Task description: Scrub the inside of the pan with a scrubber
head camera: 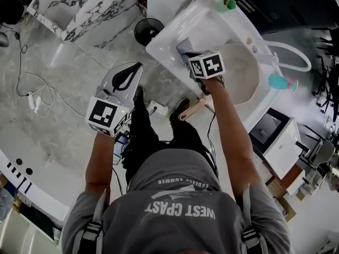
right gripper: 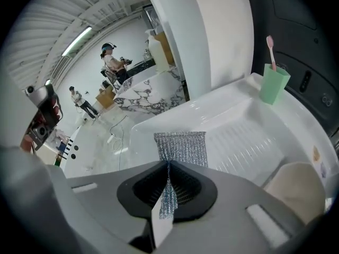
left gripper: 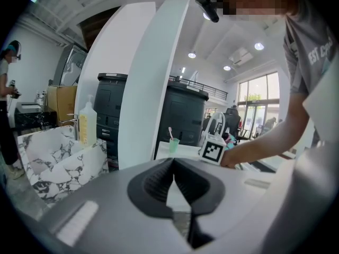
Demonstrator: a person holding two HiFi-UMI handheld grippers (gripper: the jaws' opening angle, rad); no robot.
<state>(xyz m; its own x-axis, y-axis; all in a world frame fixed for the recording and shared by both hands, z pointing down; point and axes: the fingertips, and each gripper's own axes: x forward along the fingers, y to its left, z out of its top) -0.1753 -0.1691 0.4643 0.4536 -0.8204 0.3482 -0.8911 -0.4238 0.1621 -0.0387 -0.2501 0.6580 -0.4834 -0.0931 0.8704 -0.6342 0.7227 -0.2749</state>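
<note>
A beige pan [head camera: 239, 70] lies in the basin of the white sink [head camera: 168, 51], and its copper handle [head camera: 192, 109] sticks out over the near rim. The right gripper view shows the pan [right gripper: 296, 187] at lower right. My right gripper [head camera: 186, 53] hovers over the ribbed drainboard, shut on a silver mesh scrubber [right gripper: 180, 146] that hangs out past the jaws. That scrubber [head camera: 183, 46] shows just beyond the marker cube. My left gripper [head camera: 139, 65] is held out over the floor left of the sink, jaws together and empty [left gripper: 172, 161].
A green cup with a toothbrush [head camera: 228, 3] stands on the sink's far corner. A white faucet hose [head camera: 294, 54] and a teal item [head camera: 277, 81] sit at the right. A black round bin [head camera: 148, 29], a marble counter [head camera: 79, 9] and floor cables [head camera: 37, 94] lie left.
</note>
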